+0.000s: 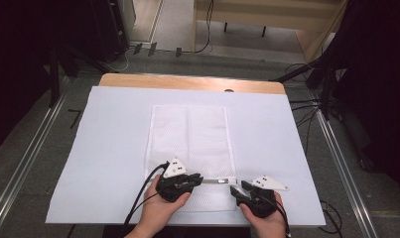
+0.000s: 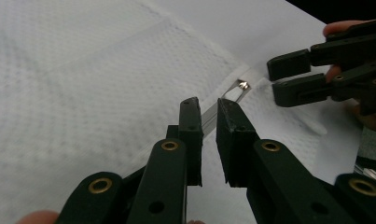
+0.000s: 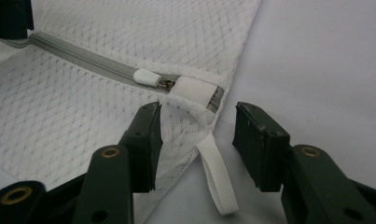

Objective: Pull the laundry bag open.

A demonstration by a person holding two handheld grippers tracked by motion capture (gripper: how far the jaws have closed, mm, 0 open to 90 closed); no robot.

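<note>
A white mesh laundry bag (image 1: 190,139) lies flat on the white sheet, its grey zipper (image 1: 217,181) running across the near end. My left gripper (image 1: 200,178) sits low over the zipper's left part; its jaws (image 2: 208,105) stand a narrow gap apart with the zipper tape (image 2: 209,116) showing between the tips, and no pad visibly presses on it. My right gripper (image 3: 199,126) is open and straddles the bag's near right corner, where a white fabric loop (image 3: 218,182) hangs. The white zipper pull (image 3: 146,77) lies just beyond those jaws, at the zipper's right end.
The white sheet (image 1: 113,148) covers a wooden table (image 1: 187,82) whose far edge shows. Metal rails (image 1: 29,153) run along the floor on both sides, with cables and dark equipment beyond. White sheet lies bare to the left and right of the bag.
</note>
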